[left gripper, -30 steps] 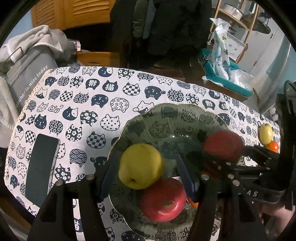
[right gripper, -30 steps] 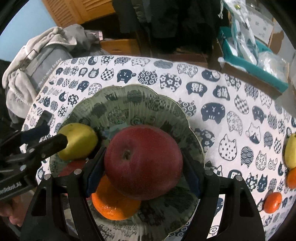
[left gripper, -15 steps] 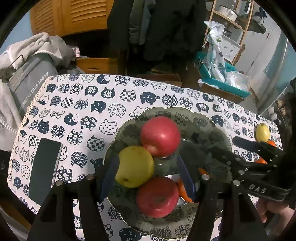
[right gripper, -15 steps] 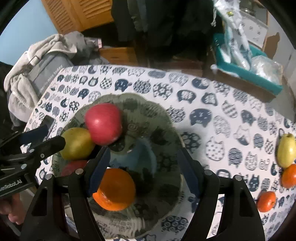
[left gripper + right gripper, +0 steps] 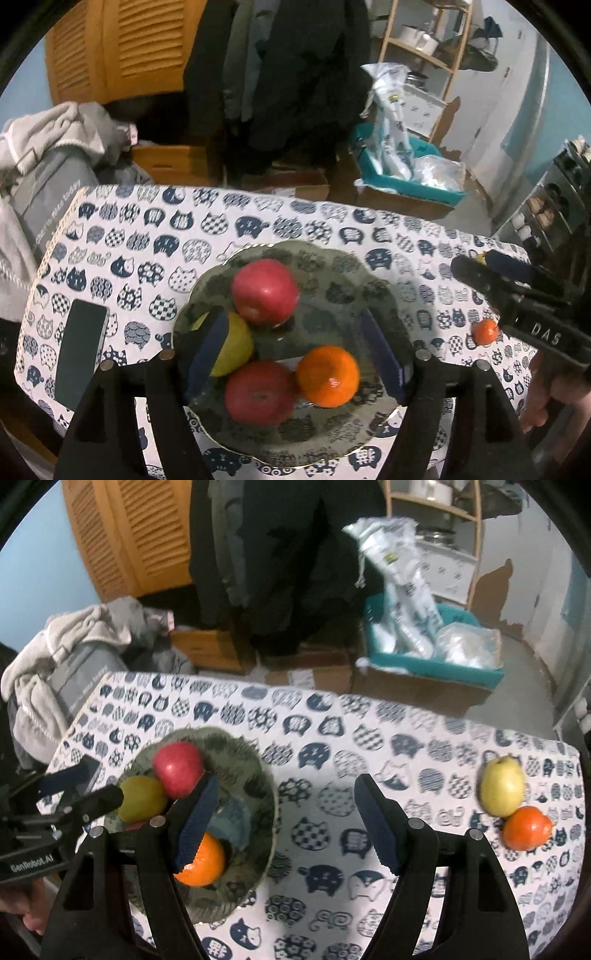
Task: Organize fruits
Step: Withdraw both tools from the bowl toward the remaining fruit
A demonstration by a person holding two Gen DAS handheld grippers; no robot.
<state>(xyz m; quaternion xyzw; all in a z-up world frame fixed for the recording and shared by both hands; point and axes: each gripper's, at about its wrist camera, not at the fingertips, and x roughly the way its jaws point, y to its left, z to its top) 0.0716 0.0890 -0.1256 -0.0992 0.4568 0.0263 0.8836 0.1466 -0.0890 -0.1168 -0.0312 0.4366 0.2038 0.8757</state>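
A dark patterned plate [image 5: 334, 258] holds two red apples [image 5: 264, 291] [image 5: 258, 393], a yellow fruit [image 5: 236, 347] and an orange [image 5: 328, 376]. My left gripper [image 5: 291, 325] hovers above the plate. Its jaws are opening, and its left finger passes in front of the yellow fruit without pressing it. My right gripper [image 5: 286, 781] is open and empty over the tablecloth, just right of the plate [image 5: 255, 771]. On the cloth at far right lie a yellow fruit [image 5: 502, 790] and an orange [image 5: 526, 827]. A small orange [image 5: 485, 331] lies there too.
A dark phone [image 5: 81, 347] lies on the cat-print tablecloth [image 5: 332, 720] left of the plate. Beyond the table stand a grey bag with towels [image 5: 48, 173], cardboard boxes, a teal bin [image 5: 432, 664] and hanging dark coats. A hand [image 5: 550, 391] holds the right gripper.
The right gripper let a red apple go onto the plate, then rose and drew off to the right. The left gripper widened off the yellow fruit and rose.
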